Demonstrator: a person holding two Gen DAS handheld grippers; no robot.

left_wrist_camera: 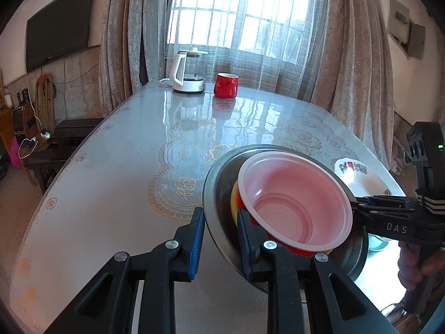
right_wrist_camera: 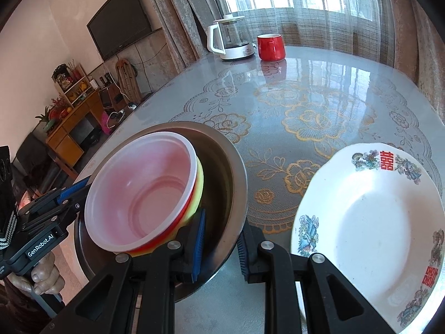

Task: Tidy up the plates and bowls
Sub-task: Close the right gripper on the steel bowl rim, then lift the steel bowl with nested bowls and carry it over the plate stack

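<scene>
Both grippers pinch the steel bowl's [left_wrist_camera: 219, 194] rim: left gripper [left_wrist_camera: 219, 242] at 7 o'clock, right gripper [right_wrist_camera: 221, 246] opposite, fingers nearly shut. With 2 loose bowls [right_wrist_camera: 144, 194] nested inside, above the surface [right_wrist_camera: 306, 97], uneven tilt could spill them onto the white plate [right_wrist_camera: 370, 222].

Two black hand-held grippers with blue pads

The left gripper [left_wrist_camera: 219, 245] and right gripper [right_wrist_camera: 221, 246] have black angular plastic arms with triangular cut-outs, round silver screws at the pivots and ribbed blue pads [left_wrist_camera: 197, 239]. White lettering reads "DAS" on one side and "GenRobot.AI" on the other; a black-and-white striped band wraps each body.
</scene>
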